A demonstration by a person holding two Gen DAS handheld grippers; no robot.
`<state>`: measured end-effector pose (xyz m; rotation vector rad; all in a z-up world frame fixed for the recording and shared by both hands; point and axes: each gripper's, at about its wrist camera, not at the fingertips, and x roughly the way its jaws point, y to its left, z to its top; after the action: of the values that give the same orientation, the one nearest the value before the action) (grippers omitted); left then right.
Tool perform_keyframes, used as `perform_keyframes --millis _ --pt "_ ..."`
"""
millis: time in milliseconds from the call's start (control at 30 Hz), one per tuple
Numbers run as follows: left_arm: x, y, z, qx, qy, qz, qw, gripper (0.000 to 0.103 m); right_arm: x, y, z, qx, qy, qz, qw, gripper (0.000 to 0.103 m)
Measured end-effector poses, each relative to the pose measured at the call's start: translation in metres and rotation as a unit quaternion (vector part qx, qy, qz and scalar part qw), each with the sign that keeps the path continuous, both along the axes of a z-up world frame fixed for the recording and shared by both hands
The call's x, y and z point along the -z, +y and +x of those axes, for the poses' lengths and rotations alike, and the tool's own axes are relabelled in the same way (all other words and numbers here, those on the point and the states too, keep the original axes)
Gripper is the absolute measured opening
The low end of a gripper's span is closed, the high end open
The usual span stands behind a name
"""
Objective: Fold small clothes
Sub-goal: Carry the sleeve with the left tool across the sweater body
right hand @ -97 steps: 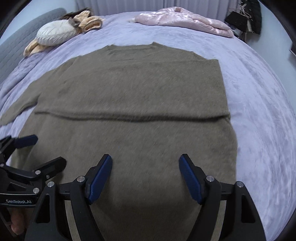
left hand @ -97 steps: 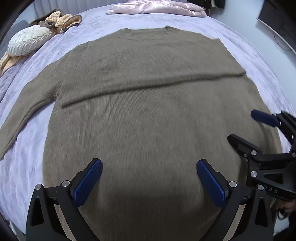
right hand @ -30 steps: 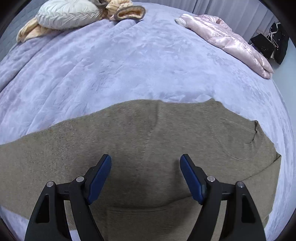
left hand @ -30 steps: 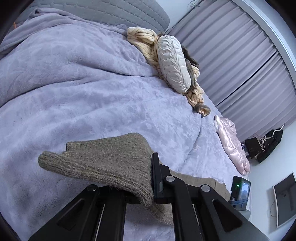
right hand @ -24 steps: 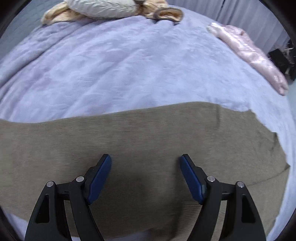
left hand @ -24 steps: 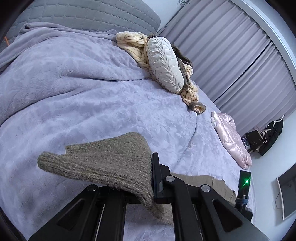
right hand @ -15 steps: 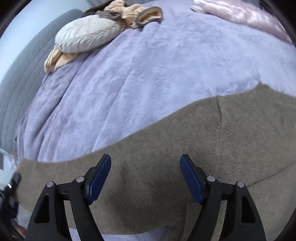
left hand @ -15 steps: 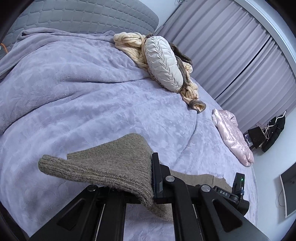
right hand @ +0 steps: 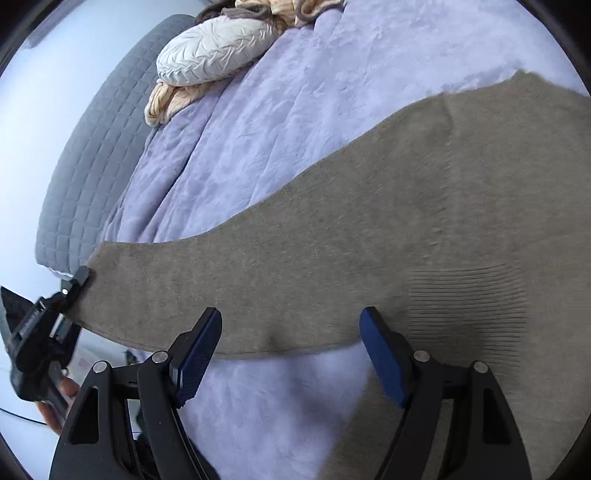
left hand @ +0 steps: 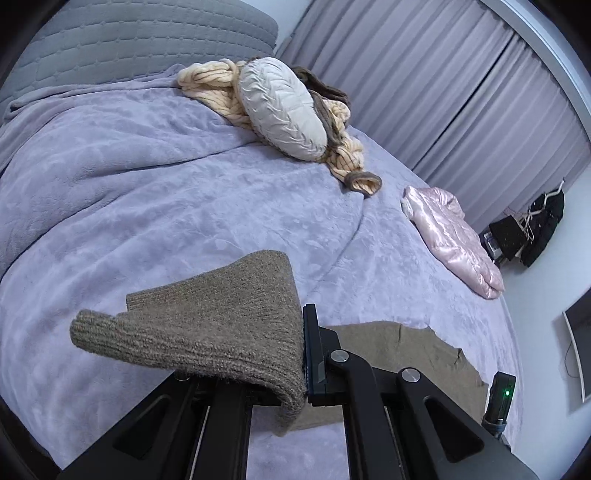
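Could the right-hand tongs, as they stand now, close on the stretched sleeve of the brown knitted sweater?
Probably yes: the right tongs stand open over the sleeve, nothing lying between.

A home bedroom: a wide bed under a lilac plush blanket, a grey quilted headboard at its far end, a round cream cushion, mauve curtains far right, and dark items, perhaps bags, against the wall.
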<state>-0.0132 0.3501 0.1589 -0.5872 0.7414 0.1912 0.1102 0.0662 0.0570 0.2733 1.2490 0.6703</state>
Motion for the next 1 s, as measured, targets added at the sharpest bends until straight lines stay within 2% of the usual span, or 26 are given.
perform_keyframes --millis 67,233,367,700,1000 --pt "-0.001 -0.025 0.014 0.024 0.013 0.000 0.9996 0.008 -0.006 -0.022 -0.002 0.005 -0.041 -0.066 0.997 0.080" --pt "0.001 -0.093 0.047 0.074 0.048 0.004 0.9961 0.008 -0.010 -0.087 -0.005 0.033 -0.058 -0.130 0.989 0.080" --pt "-0.002 -0.157 0.069 0.114 0.065 0.031 0.9909 0.006 -0.013 -0.136 -0.019 0.040 -0.077 -0.170 0.982 0.080" --pt "0.011 -0.313 0.108 0.193 0.105 0.055 0.9739 0.006 -0.017 -0.228 -0.035 0.065 -0.101 -0.207 0.971 0.080" --pt "-0.013 -0.397 0.121 0.227 0.094 0.074 0.9666 0.006 -0.037 -0.288 -0.042 0.085 -0.128 -0.208 0.966 0.080"
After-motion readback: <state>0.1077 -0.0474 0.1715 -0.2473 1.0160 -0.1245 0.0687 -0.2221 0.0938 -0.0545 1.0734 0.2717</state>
